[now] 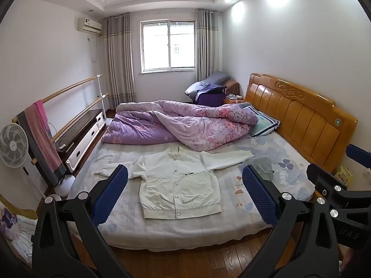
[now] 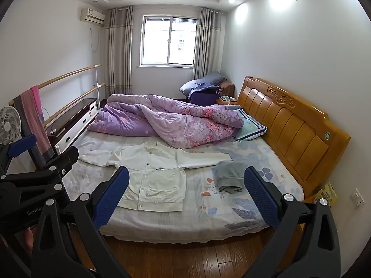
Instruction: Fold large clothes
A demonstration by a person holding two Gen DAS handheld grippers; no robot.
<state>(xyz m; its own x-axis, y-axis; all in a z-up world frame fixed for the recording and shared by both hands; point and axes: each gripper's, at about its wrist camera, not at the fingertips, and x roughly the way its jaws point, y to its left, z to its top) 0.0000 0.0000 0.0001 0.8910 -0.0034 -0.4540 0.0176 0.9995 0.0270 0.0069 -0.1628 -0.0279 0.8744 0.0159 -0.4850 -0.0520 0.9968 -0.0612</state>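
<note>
Blue-padded fingers (image 1: 116,192) of the left gripper (image 1: 185,193) stand wide apart with nothing between them, raised over the wooden floor (image 1: 185,261) at the near edge of the bed (image 1: 176,234) and aimed across it. Beside it the right gripper (image 2: 186,194) is held at much the same height and tilt, its own fingers (image 2: 260,199) spread just as far and equally unladen (each tool shows at the edge of the other's view).

Beyond the fingertips a white jacket (image 1: 180,185) lies flat on the floral sheet, snapped shut, hem toward the cameras, both sleeves stretched out sideways. Just beside its right sleeve sits a grey folded garment (image 2: 228,177), possibly trousers, though the fisheye view leaves that unclear.

Farther back a purple floral quilt (image 2: 167,122) is heaped across the mattress, a pillow (image 2: 251,126) resting against the wooden headboard (image 2: 289,125). At the far wall, a window (image 2: 169,41) between grey curtains.
</note>
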